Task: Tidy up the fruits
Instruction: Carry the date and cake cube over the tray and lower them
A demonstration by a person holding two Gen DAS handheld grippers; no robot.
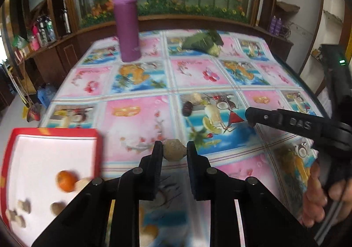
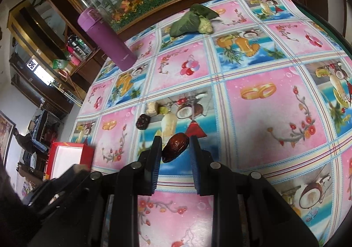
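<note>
A: Closest to us, our left gripper (image 1: 175, 154) is clamped on a pale, rough nut (image 1: 173, 153), lifted just beside the red tray (image 1: 55, 132).

B: And our right gripper (image 2: 176, 151) has a dark brown date (image 2: 175, 147) pinched between its jaws. From the left wrist view we only see that tool side-on, so we trust its own camera for the grip.

A: What sits in the tray already?

B: An orange (image 1: 66, 180) and several small pale pieces along the near edge — blurred, so we can't name them. Something is sorted, then.

A: And what is left on the tablecloth (image 2: 264, 119)?

B: Further out, another dark date (image 2: 143, 121) lies just beside a pale chunk (image 2: 152, 108). Both are loose, well apart from the tray.

A: Beyond those?

B: A purple bottle (image 1: 127, 20) stands upright, and near the far edge lies a cauliflower (image 2: 193, 21) wrapped in green leaves. We judge neither belongs with the fruit.

A: So we reckon we're past the middle — two pieces in hand to drop off, two still to fetch.
</note>
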